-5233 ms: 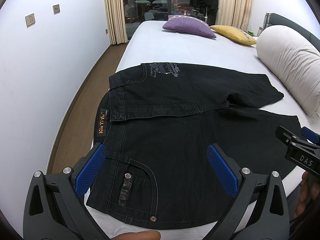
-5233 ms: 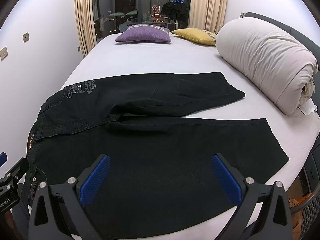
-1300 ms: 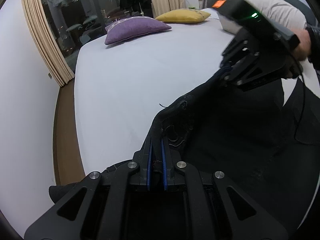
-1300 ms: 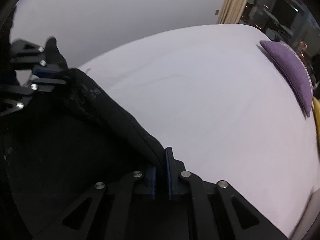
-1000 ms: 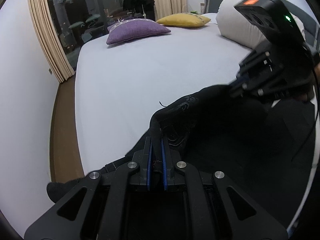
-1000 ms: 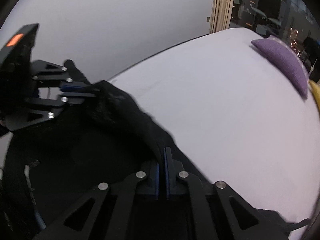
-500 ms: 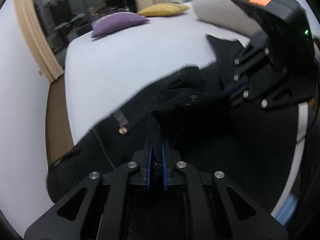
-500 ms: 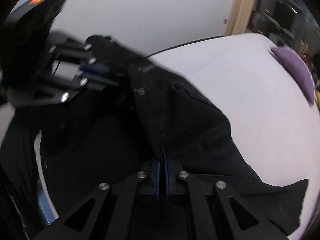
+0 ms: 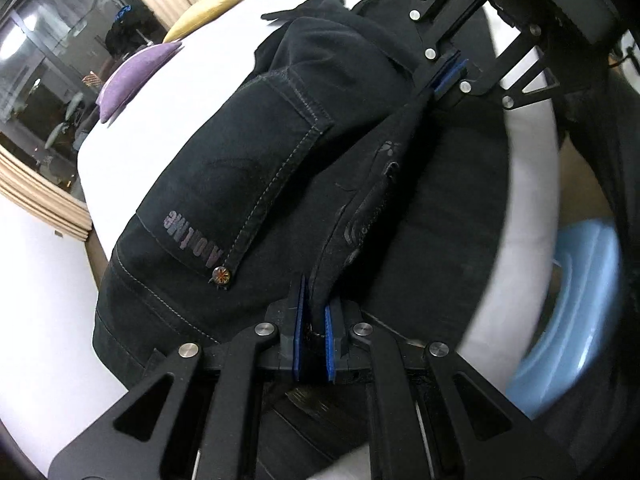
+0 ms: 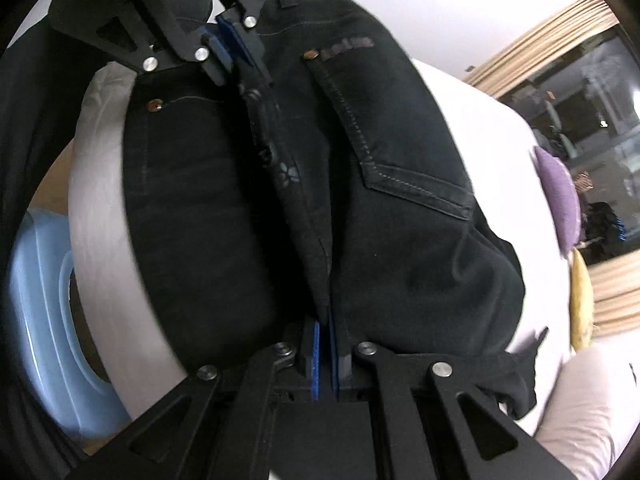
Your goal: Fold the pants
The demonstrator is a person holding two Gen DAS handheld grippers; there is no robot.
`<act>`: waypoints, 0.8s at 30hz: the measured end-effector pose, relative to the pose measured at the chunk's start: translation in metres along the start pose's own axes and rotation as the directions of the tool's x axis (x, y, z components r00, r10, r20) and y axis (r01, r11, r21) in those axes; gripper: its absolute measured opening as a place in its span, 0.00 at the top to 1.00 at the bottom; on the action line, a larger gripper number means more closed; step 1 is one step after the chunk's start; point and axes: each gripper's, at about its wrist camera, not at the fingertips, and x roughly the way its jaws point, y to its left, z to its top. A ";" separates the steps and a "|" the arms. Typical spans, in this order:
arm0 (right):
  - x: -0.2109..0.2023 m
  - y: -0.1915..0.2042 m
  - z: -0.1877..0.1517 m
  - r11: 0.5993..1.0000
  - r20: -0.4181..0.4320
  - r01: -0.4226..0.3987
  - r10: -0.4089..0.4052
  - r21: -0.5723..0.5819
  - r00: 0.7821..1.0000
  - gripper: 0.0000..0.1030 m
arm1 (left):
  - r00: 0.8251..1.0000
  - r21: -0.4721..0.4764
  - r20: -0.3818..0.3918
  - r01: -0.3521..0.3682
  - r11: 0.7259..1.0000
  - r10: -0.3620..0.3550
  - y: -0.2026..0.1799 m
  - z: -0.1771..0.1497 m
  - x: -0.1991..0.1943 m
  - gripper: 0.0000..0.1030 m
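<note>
The black jeans (image 9: pixel 248 160) lie on the white bed, one half doubled over the other, back pocket and rivet facing up. My left gripper (image 9: pixel 314 316) is shut on the raised fabric edge near the waistband. My right gripper (image 10: pixel 325 336) is shut on the same edge further along. Each gripper shows in the other's view: the right gripper (image 9: pixel 448 78) at upper right, the left gripper (image 10: pixel 228 52) at upper left. The edge is stretched taut between them, above the near side of the bed. The jeans (image 10: pixel 400 208) fill the middle of the right wrist view.
The white mattress (image 9: pixel 132 132) runs to the far side. A purple cushion (image 9: pixel 132 72) and a yellow cushion (image 9: pixel 208 4) lie near the window and curtains. A rolled white duvet (image 10: pixel 584 412) lies at lower right. A light blue object (image 9: pixel 572 308) sits on the floor beside the bed.
Both grippers have carried the far half of the jeans over toward the near bed edge, so it now lies doubled on the near half. Both stay shut on the fabric.
</note>
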 end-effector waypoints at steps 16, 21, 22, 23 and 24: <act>-0.001 0.006 0.001 0.996 -0.022 0.088 -0.087 0.020 0.996 0.95 | 1.000 0.009 0.008 0.017 1.000 -0.017 0.000 -0.001 -0.002 0.93; -0.011 0.012 -0.010 0.995 -0.021 0.091 -0.090 0.038 0.996 0.95 | 1.000 0.005 0.015 0.017 1.000 -0.018 -0.007 -0.007 -0.008 0.93; -0.012 0.016 -0.012 0.995 -0.021 0.088 -0.087 0.042 0.996 0.95 | 1.000 0.008 0.011 0.020 1.000 -0.020 -0.008 -0.009 -0.007 0.93; -0.012 0.019 -0.013 0.996 -0.026 0.084 -0.083 0.038 0.996 0.95 | 1.000 0.013 0.010 0.017 1.000 -0.017 -0.008 -0.009 -0.006 0.93; -0.013 0.027 -0.014 0.996 -0.028 0.089 -0.088 0.030 0.996 0.95 | 1.000 0.015 0.009 0.014 1.000 -0.014 -0.008 -0.008 -0.006 0.93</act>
